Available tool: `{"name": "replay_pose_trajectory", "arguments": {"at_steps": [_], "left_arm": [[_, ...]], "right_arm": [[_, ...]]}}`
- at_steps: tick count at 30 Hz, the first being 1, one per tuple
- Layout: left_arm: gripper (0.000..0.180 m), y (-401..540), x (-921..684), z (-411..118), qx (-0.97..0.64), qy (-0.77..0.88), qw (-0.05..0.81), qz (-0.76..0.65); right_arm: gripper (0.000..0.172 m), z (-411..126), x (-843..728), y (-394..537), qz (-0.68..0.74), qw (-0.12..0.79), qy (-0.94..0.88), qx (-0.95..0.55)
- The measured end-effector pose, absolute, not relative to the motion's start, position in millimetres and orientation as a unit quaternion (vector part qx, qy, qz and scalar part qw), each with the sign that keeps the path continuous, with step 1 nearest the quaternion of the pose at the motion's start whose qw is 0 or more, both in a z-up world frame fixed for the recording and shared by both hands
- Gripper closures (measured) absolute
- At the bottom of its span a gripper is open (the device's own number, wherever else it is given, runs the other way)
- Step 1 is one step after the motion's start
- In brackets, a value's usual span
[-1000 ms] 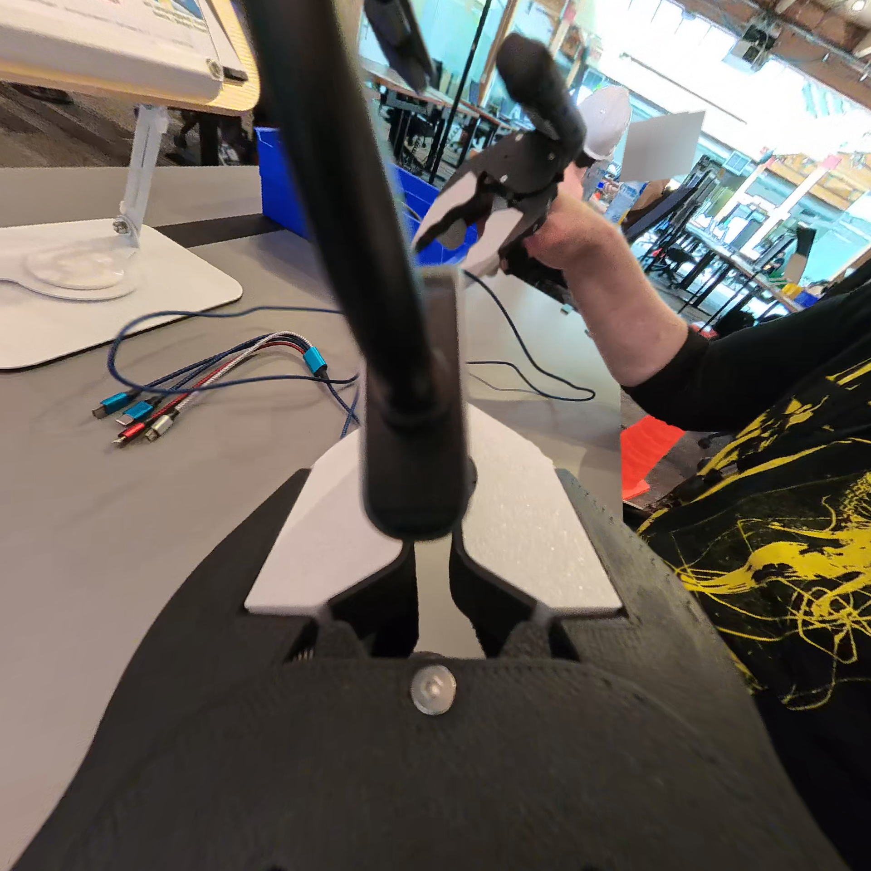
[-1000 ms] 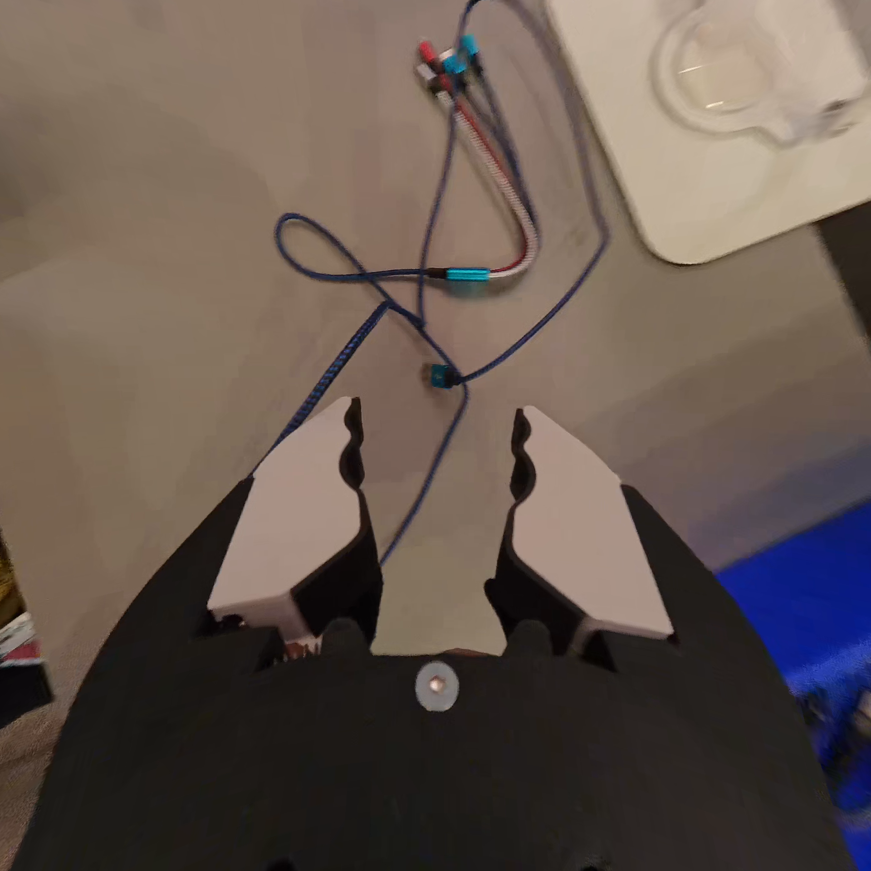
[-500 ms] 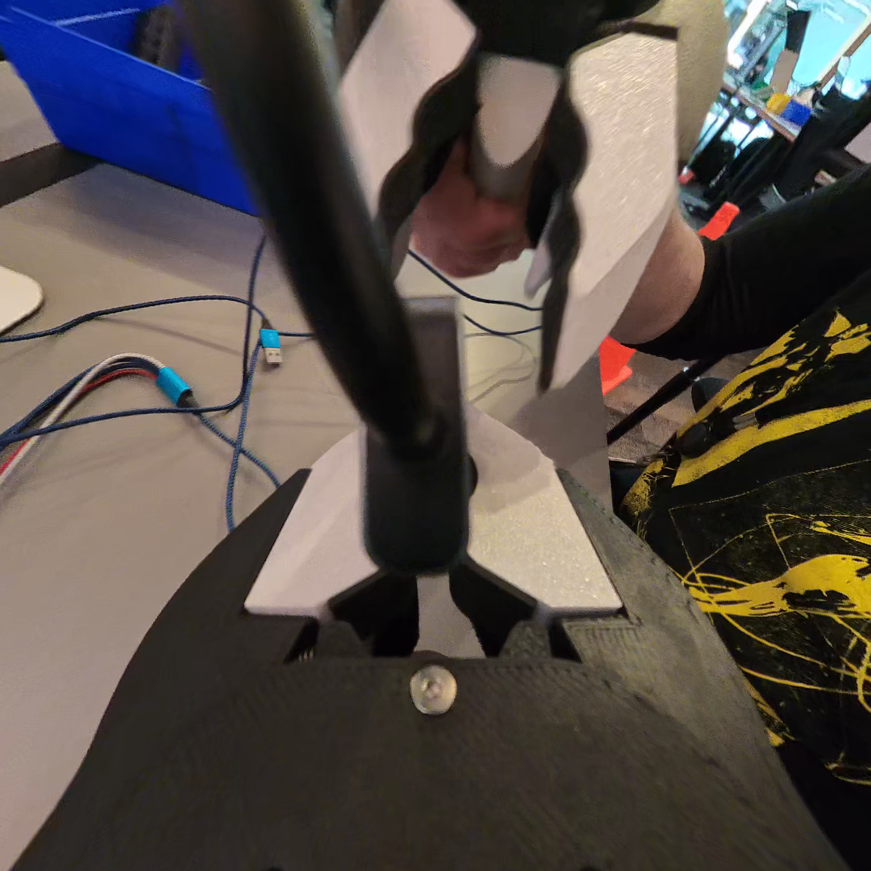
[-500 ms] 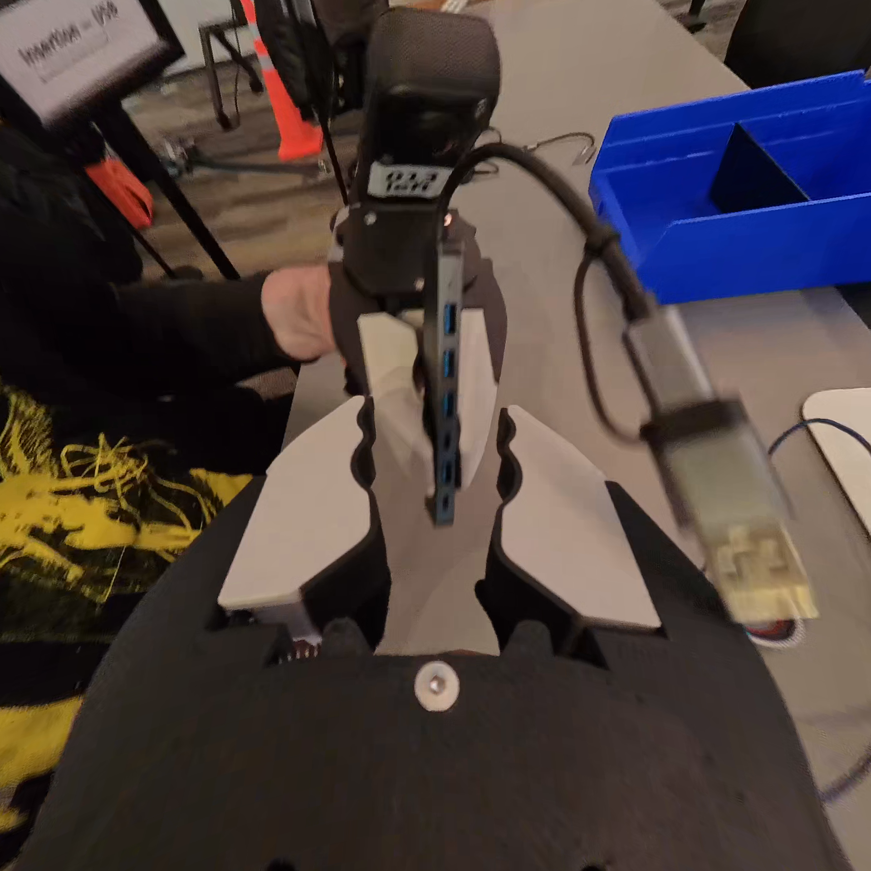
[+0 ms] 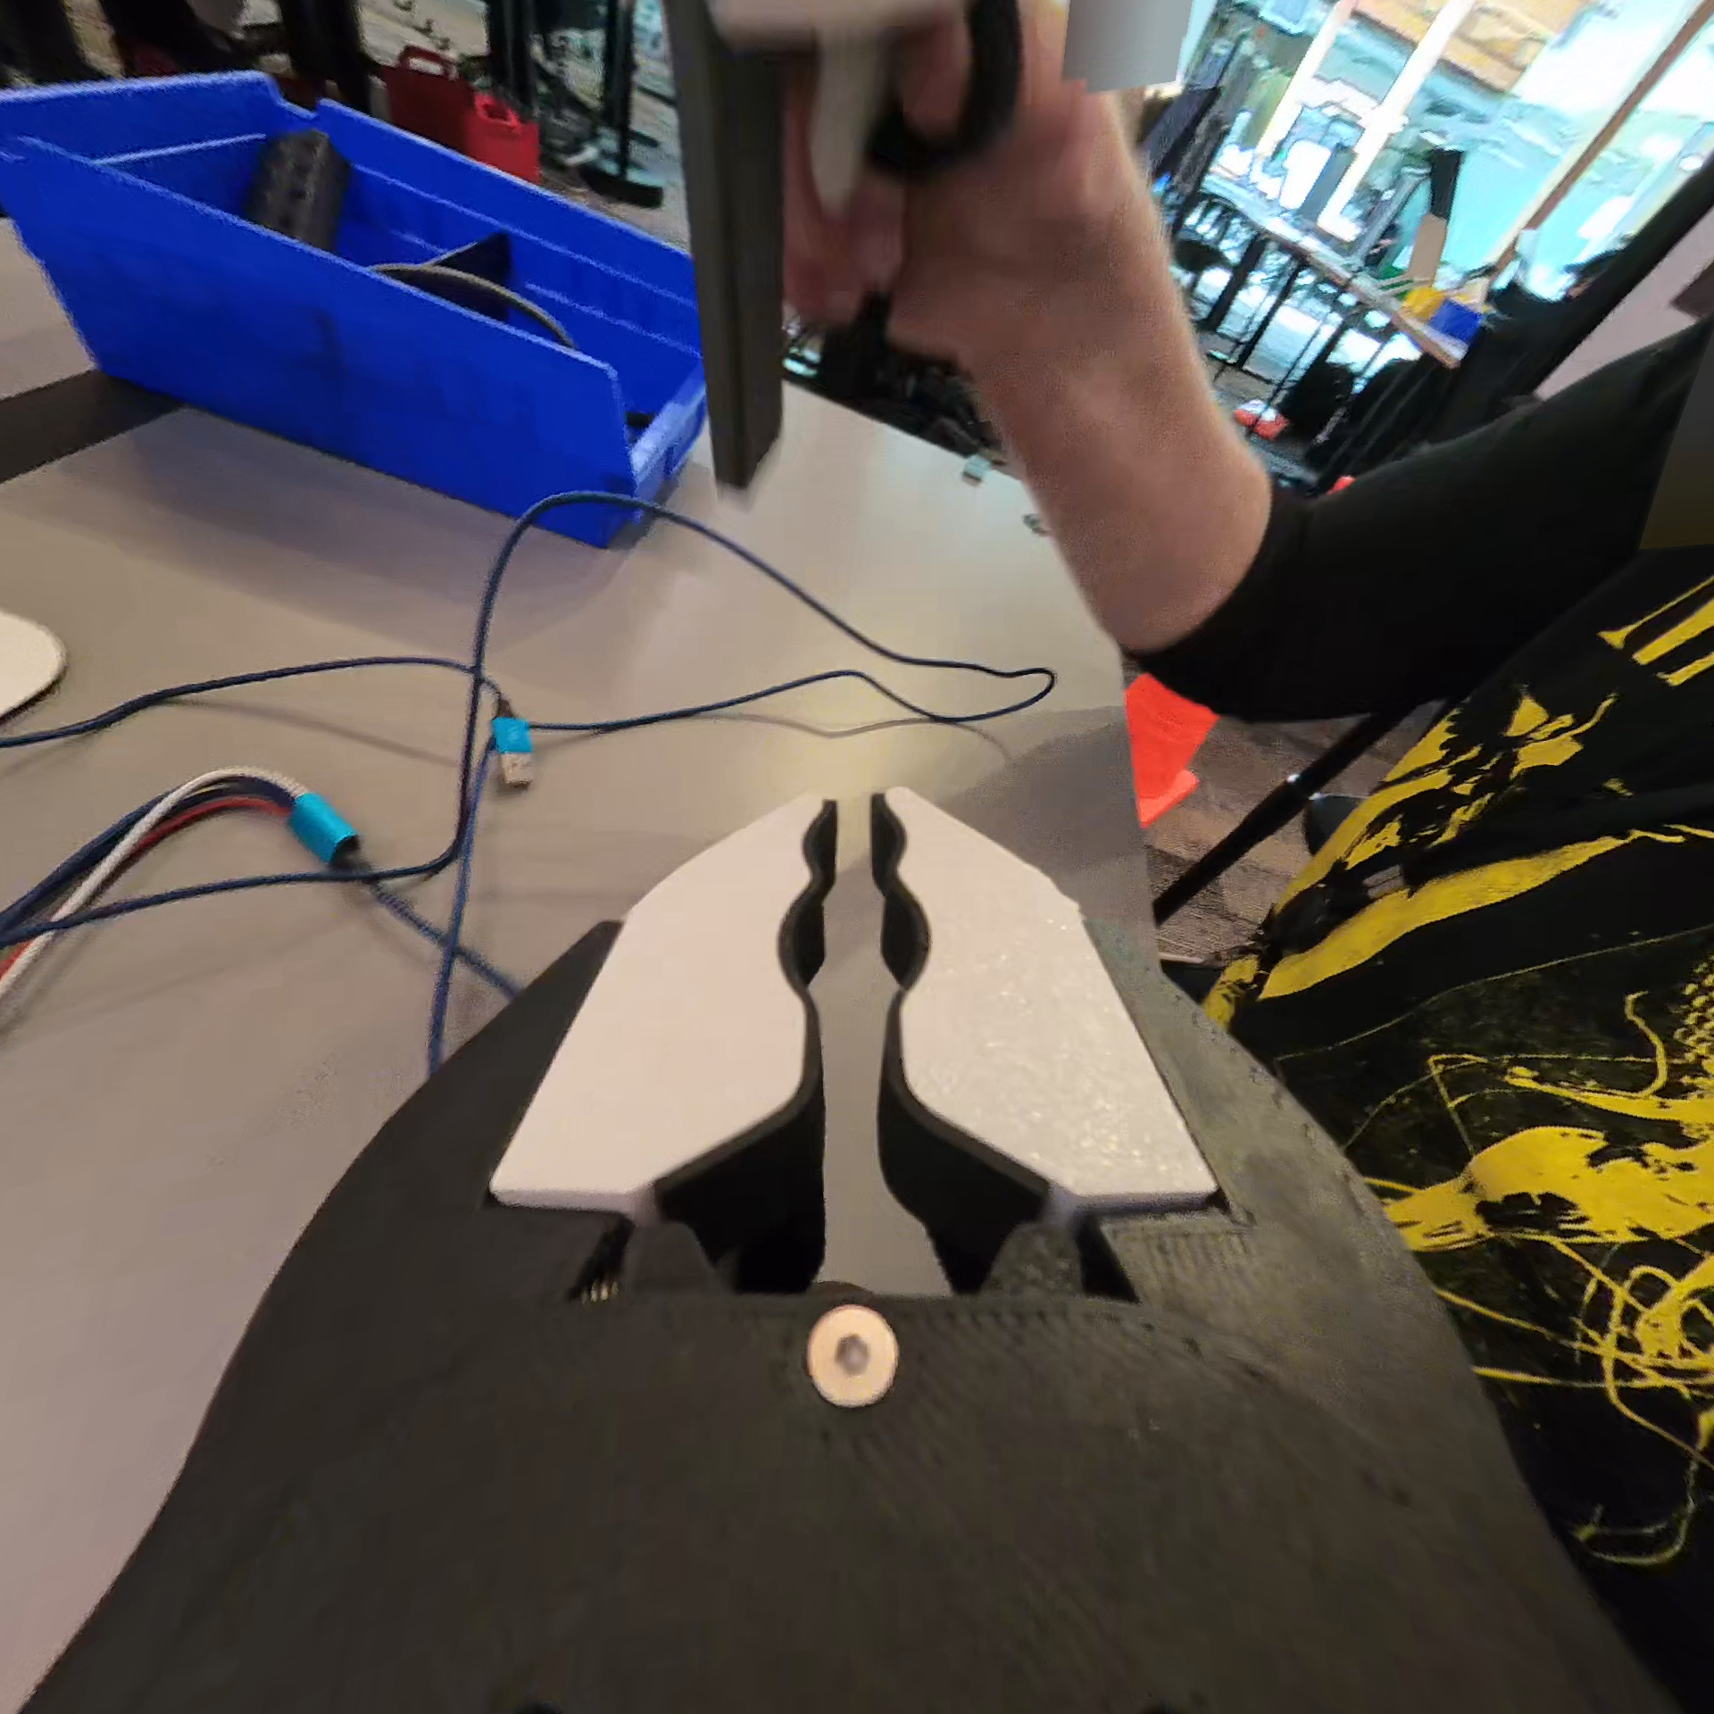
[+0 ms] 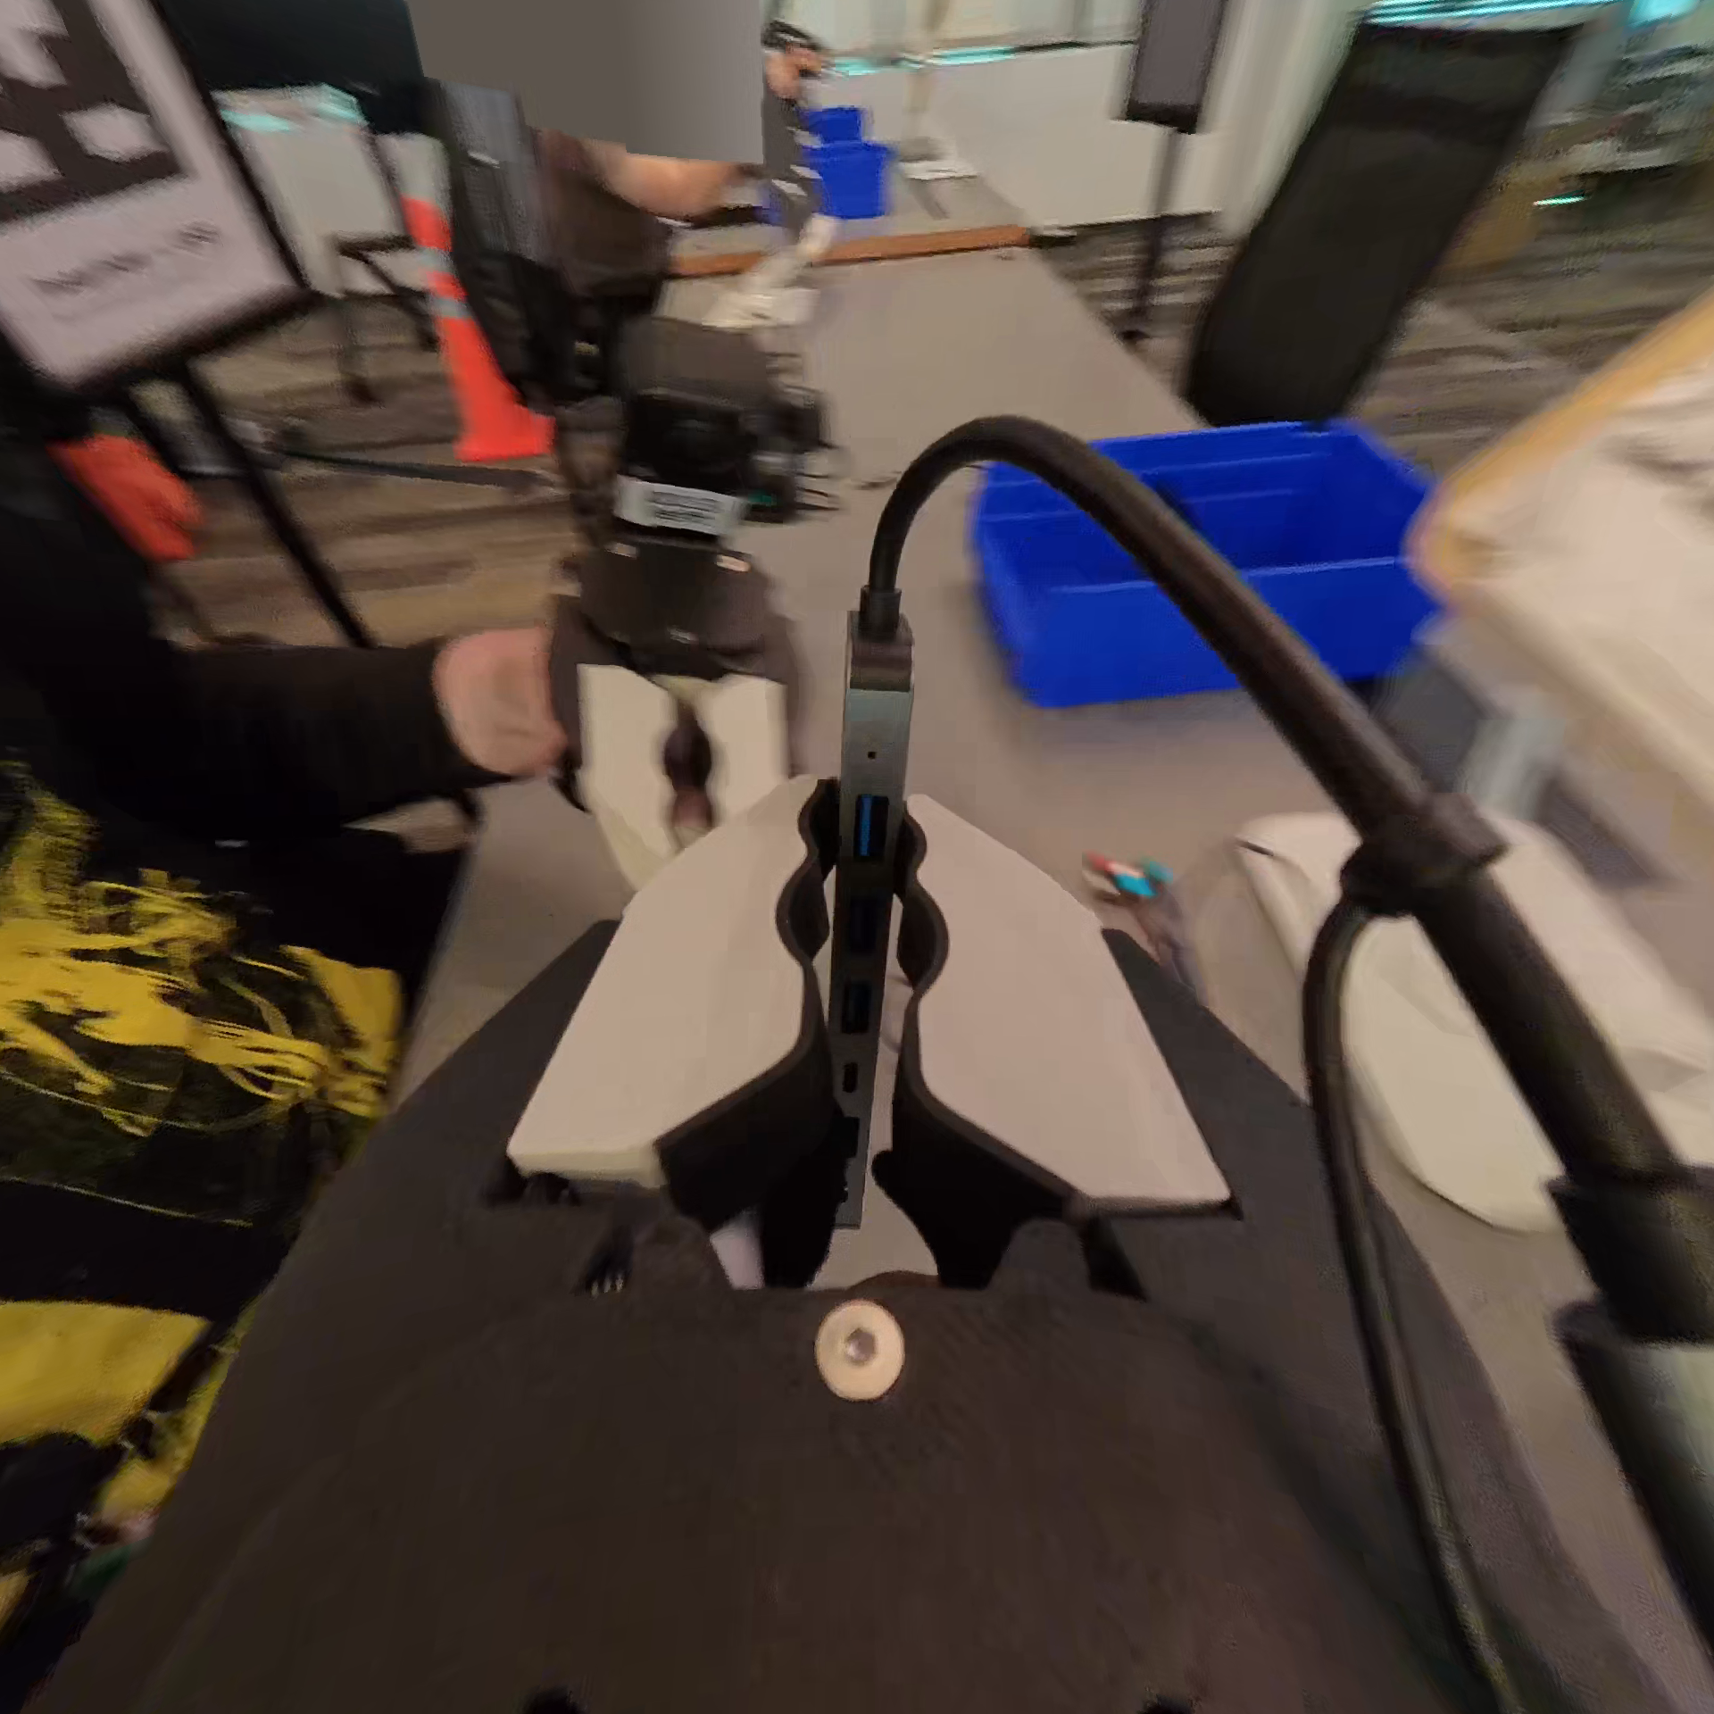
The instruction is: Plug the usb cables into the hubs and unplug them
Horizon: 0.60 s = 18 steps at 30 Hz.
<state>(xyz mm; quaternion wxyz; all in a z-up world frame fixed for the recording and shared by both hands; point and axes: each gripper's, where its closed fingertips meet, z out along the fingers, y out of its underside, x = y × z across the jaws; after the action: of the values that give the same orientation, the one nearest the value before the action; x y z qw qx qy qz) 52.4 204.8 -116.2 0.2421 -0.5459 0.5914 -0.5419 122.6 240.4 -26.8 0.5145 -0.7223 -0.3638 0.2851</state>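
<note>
One grey hub (image 6: 870,890), edge-on between the right gripper (image 6: 863,816) pads, both pressing it; its black cord (image 6: 1206,594) arched away. Left gripper (image 5: 853,807): nearly closed on nothing, a narrow slit between the pads. One loose USB plug (image 5: 512,749). One multi-lead cable bundle (image 5: 320,828). One blue bin (image 5: 352,315). One grey table (image 5: 232,1067). Two orange cones (image 6: 482,371) on the open workshop floor.

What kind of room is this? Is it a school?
Probably a big open workshop or lab, not a school: long grey tables, blue parts bins, an orange cone on the floor.
</note>
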Motion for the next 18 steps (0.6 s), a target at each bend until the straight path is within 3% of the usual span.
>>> {"name": "replay_pose_trajectory", "arguments": {"at_steps": [4, 8, 13, 18], "left_arm": [[0.18, 220.4, 38.0, -120.2, -0.565, 0.568, 0.253, -0.542], [0.18, 231.4, 34.5, -129.7, -0.583, 0.554, 0.254, -0.537], [0.178, 238.5, 37.0, -145.9, -0.604, 0.562, 0.247, -0.509], [0.177, 236.8, 34.8, -153.8, -0.611, 0.562, 0.244, -0.501]], "right_arm": [[0.162, -8.5, 233.9, 266.4, 0.178, 0.53, -0.31, -0.769], [0.161, -5.3, 271.7, 257.2, 0.163, 0.533, -0.289, -0.779], [0.162, -24.8, 327.3, 268.2, 0.077, 0.517, -0.259, -0.813], [0.161, -72.6, 444.3, 322.8, -0.029, 0.434, -0.217, -0.874]]}}
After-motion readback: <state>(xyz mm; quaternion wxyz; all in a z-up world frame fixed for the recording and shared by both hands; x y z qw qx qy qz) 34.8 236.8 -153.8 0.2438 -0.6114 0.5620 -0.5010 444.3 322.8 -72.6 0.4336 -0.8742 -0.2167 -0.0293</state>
